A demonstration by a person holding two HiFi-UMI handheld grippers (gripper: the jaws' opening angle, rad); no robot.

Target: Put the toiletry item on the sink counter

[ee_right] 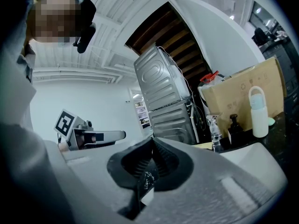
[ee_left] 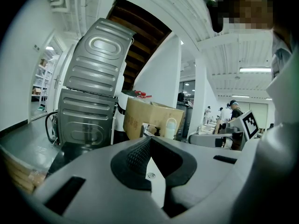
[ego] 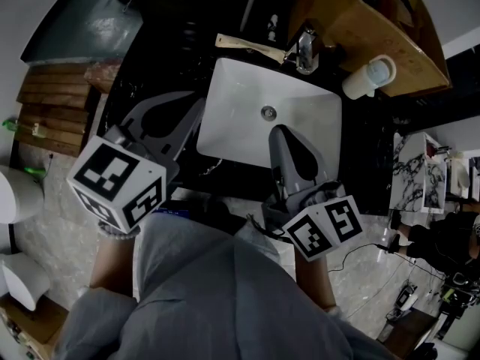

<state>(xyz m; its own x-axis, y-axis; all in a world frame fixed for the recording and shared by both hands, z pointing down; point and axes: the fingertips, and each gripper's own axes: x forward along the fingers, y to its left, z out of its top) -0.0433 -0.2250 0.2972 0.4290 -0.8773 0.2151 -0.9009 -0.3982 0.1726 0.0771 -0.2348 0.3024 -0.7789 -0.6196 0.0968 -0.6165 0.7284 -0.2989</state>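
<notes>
A white bottle [ego: 369,77] with a pale cap stands upright on the black sink counter [ego: 146,77], right of the faucet [ego: 306,51] and against a cardboard box [ego: 360,28]. It also shows in the right gripper view as the white bottle [ee_right: 258,111] and in the left gripper view as the white bottle [ee_left: 171,126]. My left gripper [ego: 198,105] hovers over the counter at the basin's left rim, shut and empty [ee_left: 150,138]. My right gripper [ego: 279,130] hangs over the white basin [ego: 240,103], tips shut [ee_right: 152,139]. A thin dark strip with pale print sits in the hollow behind its tips.
A flat pale wooden piece [ego: 251,49] lies along the basin's back rim. A dark pump bottle [ee_right: 233,125] and a clear spray bottle [ee_right: 215,130] stand near the faucet. A ribbed metal unit [ee_left: 93,92] rises behind the counter. Wooden slats [ego: 56,107] lie at the left.
</notes>
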